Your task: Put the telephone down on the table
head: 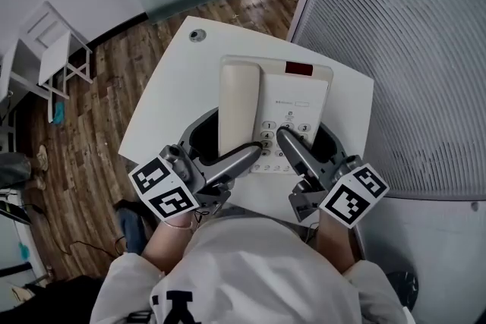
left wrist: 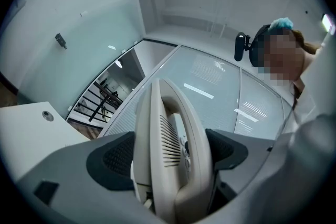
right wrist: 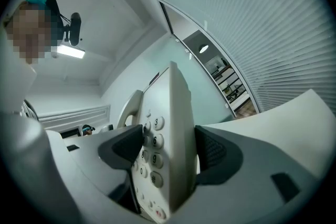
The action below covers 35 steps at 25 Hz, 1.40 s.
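Observation:
A cream desk telephone [head: 292,99], with its handset [head: 238,104] in the cradle on the left and a keypad on the right, is held face up over the white table [head: 178,83]. My left gripper [head: 228,140] is shut on the telephone's handset side [left wrist: 173,160], with a dark pad pressing on each side. My right gripper [head: 311,139] is shut on the keypad side [right wrist: 168,149], where the number keys show beside one pad. Both grippers tilt upward, so the ceiling fills the background. Whether the telephone's underside touches the table is hidden.
A round cable grommet [head: 197,35] sits near the table's far corner. A ribbed partition [head: 410,49] runs close along the right. A white chair [head: 49,42] stands on the wooden floor at the left. The person's torso is close behind both grippers.

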Available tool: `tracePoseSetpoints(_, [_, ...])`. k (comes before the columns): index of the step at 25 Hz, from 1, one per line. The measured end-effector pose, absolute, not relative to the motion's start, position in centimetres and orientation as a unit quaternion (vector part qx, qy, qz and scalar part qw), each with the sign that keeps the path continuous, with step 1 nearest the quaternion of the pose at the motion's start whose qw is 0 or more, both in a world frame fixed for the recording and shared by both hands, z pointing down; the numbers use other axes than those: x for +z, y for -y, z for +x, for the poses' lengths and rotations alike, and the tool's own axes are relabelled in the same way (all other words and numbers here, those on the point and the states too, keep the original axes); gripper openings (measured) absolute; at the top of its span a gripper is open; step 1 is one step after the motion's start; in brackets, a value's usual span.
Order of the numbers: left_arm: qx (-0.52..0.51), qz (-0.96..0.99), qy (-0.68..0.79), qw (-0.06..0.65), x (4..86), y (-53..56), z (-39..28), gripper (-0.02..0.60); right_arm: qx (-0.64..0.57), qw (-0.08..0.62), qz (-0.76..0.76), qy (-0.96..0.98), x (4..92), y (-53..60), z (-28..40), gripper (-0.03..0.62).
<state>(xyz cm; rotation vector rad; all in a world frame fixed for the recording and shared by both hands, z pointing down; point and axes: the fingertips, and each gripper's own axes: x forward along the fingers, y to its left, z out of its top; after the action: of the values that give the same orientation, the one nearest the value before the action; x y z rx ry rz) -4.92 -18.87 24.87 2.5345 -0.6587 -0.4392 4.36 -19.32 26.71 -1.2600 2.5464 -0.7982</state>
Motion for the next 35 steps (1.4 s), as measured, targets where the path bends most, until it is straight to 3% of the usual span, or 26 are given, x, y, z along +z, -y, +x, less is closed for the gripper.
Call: tracePoseSetpoints(35, [-0.095, 0.913, 0.238, 0.317, 36.9, 20.1, -2.5, 0.422, -0.342, 0.048, -0.428, -0.835, 38.7, 20.3, 6.4, 0.316])
